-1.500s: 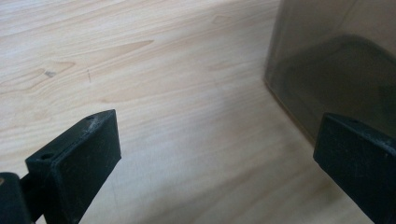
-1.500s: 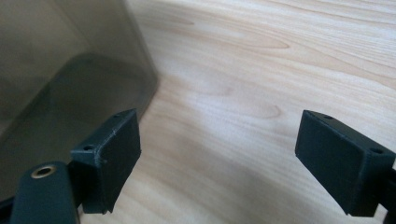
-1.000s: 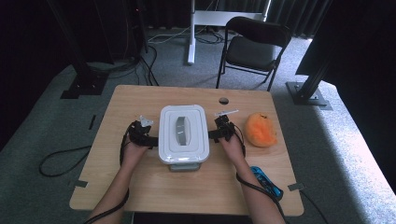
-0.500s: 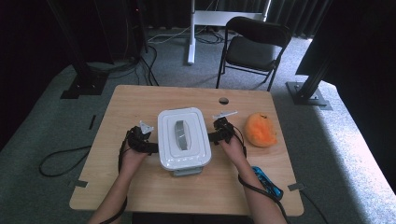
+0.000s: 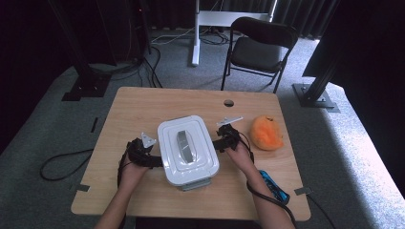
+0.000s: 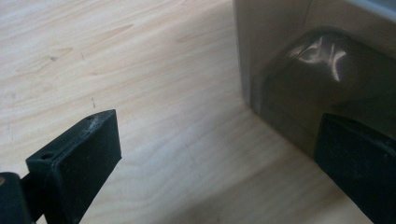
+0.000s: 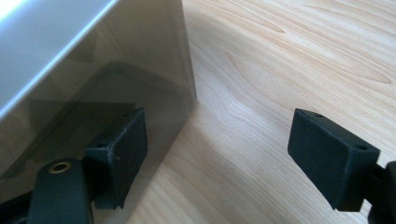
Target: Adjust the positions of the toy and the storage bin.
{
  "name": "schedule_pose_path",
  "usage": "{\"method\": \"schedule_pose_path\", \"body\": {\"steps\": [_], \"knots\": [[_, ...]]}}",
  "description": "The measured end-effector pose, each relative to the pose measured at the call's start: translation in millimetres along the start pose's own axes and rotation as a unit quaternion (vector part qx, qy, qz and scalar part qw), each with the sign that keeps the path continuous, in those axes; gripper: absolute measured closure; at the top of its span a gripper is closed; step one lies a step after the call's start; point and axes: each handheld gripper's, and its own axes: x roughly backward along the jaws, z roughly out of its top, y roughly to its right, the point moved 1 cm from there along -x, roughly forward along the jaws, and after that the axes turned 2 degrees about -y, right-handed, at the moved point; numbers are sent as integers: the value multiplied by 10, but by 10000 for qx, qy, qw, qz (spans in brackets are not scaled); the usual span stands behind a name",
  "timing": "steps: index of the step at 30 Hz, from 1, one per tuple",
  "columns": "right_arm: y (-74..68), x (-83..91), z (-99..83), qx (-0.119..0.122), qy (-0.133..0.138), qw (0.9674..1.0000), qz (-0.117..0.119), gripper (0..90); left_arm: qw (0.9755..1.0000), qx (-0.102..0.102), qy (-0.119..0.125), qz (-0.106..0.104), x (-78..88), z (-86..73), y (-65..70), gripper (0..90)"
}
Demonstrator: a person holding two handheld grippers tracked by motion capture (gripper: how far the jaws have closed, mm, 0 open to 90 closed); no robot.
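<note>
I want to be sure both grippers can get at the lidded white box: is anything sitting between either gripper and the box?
Nothing visible does. The left gripper and the right gripper stand open right against opposite sides of the white box, with bare table around them. The orange soft toy lies beyond the right gripper, away from the box.

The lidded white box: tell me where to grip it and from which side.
Take the white box by its two long side walls under the lid rim, one claw from each side. The left claw and right claw, both open, already flank those walls.
</note>
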Motion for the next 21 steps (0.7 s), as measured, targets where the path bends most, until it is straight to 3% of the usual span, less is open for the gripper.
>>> {"method": "schedule_pose_path", "body": {"steps": [10,16,21], "knots": [[-67,-13,-19,140,-97,9996,233,192,9999,59,60,-83,167,-151,70,13],[9,-22,-20,73,-257,9996,87,151,9990,169,232,-344,172,-257,73,11],[94,91,-86,-179,-109,9997,-89,150,9987,112,242,-443,164,-355,100,11]]}}
